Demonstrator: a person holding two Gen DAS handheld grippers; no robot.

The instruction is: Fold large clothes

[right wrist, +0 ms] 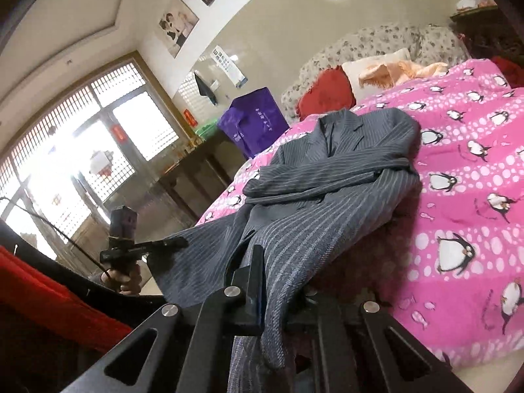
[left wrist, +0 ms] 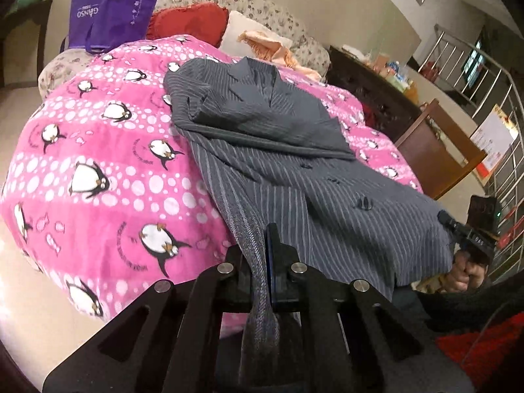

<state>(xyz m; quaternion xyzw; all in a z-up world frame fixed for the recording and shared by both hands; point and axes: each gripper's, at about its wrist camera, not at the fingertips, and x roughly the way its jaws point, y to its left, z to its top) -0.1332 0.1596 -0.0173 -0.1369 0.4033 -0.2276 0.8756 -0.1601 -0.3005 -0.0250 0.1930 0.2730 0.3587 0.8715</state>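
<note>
One grey pinstriped suit jacket (left wrist: pixel 281 150) lies on one pink penguin-print blanket (left wrist: pixel 108 170); left claw (left wrist: pixel 262 262) and right claw (right wrist: pixel 271 281) each clamp its hem. One purple bag (left wrist: pixel 111 6) apparently reads "GANSO".

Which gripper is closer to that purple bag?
Left. Both clamp the striped jacket; the left gripper sits on the side of the purple bag, the right gripper on the other side.
</note>
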